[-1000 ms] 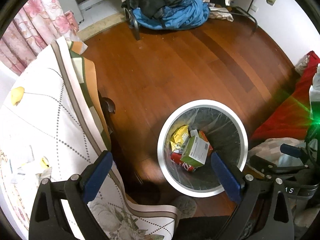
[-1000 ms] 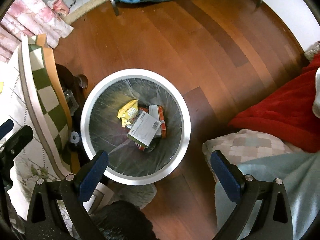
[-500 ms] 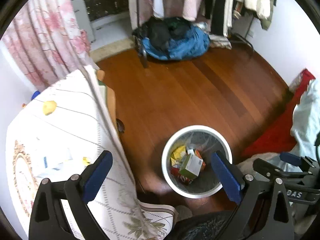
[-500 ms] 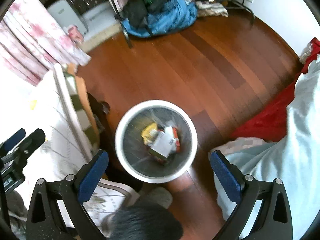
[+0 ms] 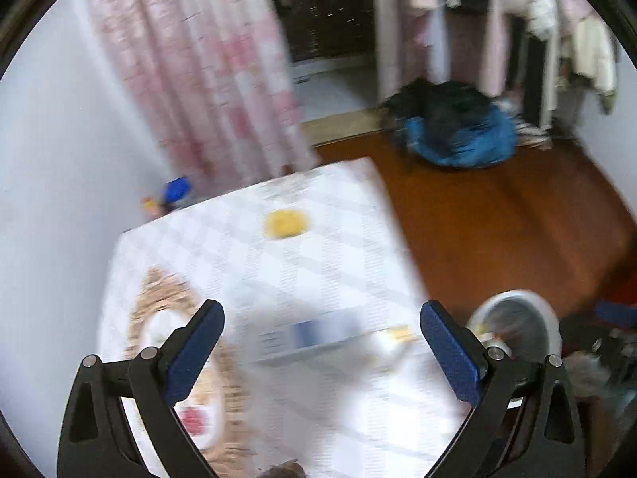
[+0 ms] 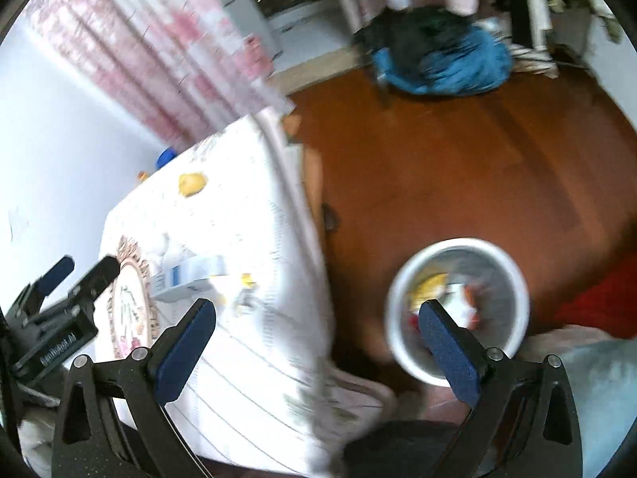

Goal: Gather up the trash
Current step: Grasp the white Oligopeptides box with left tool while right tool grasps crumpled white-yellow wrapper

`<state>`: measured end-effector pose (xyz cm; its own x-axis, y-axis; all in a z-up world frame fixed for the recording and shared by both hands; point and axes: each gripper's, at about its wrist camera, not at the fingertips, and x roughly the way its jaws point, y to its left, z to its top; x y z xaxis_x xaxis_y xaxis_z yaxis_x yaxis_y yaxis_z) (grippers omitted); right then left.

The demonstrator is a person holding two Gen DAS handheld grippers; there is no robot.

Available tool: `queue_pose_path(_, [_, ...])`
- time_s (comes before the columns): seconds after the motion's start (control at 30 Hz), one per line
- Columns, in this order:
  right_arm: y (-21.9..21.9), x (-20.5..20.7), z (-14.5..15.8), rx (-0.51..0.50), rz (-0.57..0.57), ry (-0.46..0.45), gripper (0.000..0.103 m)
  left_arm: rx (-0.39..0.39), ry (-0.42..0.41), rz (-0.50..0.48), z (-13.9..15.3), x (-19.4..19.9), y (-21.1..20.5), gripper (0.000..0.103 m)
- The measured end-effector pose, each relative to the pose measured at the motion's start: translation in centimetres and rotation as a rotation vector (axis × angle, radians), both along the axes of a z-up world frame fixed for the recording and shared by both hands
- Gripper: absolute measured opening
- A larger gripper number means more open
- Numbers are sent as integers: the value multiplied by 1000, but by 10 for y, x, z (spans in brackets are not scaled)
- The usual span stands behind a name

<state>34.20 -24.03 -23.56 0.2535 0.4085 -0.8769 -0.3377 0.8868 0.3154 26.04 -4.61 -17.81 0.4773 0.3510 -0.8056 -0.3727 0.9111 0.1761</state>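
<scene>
Left wrist view, blurred table (image 5: 318, 279), yellow scrap (image 5: 286, 223), white bin (image 5: 513, 326) alongside

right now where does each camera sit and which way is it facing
Left wrist: rides the left tool, above the table, looking down and forward at its cloth, a yellow item and a blurred white and blue box; both its fingers show, spread open.
Right wrist: rides the right tool, further right, looking over the table edge to the trash bin on the floor; its open fingers show, and the left tool too.
Both views share the table, yellow item, box, bin and blue clothes pile.
</scene>
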Motion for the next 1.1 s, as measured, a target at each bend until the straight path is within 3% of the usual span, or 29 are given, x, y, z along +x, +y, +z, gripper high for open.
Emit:
queue_pose_path(0.07, [33, 2, -24, 13, 22, 45, 102, 24, 40, 47, -21, -12, 30, 101])
queue_pose_path(0.2, [85, 6, -71, -1, 44, 136, 82, 15, 122, 84, -62, -26, 69, 101])
queue_pose_path(0.27, [99, 6, -86, -3, 45, 163, 78, 12, 150, 71, -77, -29, 78, 101])
queue_pose_path(0.33, [104, 4, -100, 1, 45, 186, 67, 8, 159, 42, -83, -31, 83, 101])
queue_pose_path(0.4, [116, 2, -107, 9, 60, 206, 38, 17, 170, -13, -87, -32, 80, 101])
queue_pose_path(0.47, [123, -1, -112, -3, 71, 205, 23, 35, 193, -87, -91, -23, 73, 101])
queue_pose_path(0.8, [102, 15, -108, -24, 24, 195, 18, 47, 369, -453, -134, 27, 47, 99])
queue_pose_path(1.0, [100, 18, -112, -30, 27, 206, 16, -57, 384, -487, -141, 37, 43, 59])
queue_pose_path(1.1, [102, 19, -113, -31, 32, 204, 16, -66, 383, -490, -140, 36, 42, 51])
